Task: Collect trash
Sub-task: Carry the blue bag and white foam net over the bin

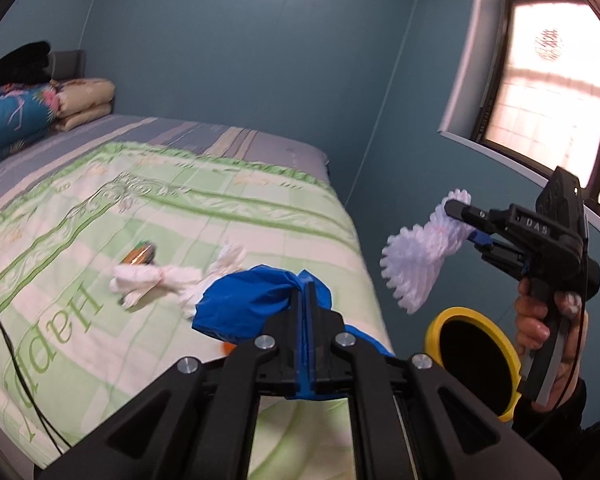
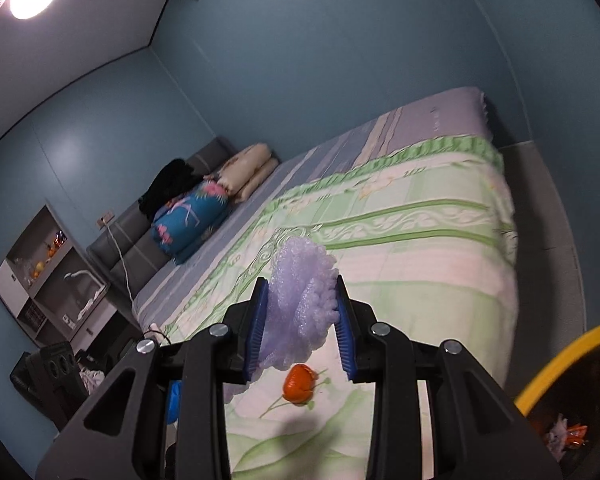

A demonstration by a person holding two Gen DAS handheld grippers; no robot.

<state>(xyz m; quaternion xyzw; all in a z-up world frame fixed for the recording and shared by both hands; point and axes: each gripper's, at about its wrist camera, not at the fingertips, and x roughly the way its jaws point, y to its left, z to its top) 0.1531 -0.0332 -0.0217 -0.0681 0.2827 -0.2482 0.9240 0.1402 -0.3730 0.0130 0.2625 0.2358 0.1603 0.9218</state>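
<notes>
lower left of the left wrist view, the green quilt (image 1: 100, 216) reads "happ"; right gripper (image 1: 458, 216) body at right reads "das".

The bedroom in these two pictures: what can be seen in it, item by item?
foam net: one, white-lilac, between the right gripper's pads
blue bag: one, blue, pinched in the left gripper
white tissue wads: a small cluster, white, on the green quilt
small can-like item: one, orange-green, blurred, on the quilt behind the tissues
orange peel: one, orange, on the quilt near its front edge
green quilt: one, green-white, spread on the bed
bin: one, yellow rim, black inside, beside the bed
folded bedding: a pile, blue floral and cream, at the headboard
left gripper: one, black, shut
right gripper: one, black, in a hand
</notes>
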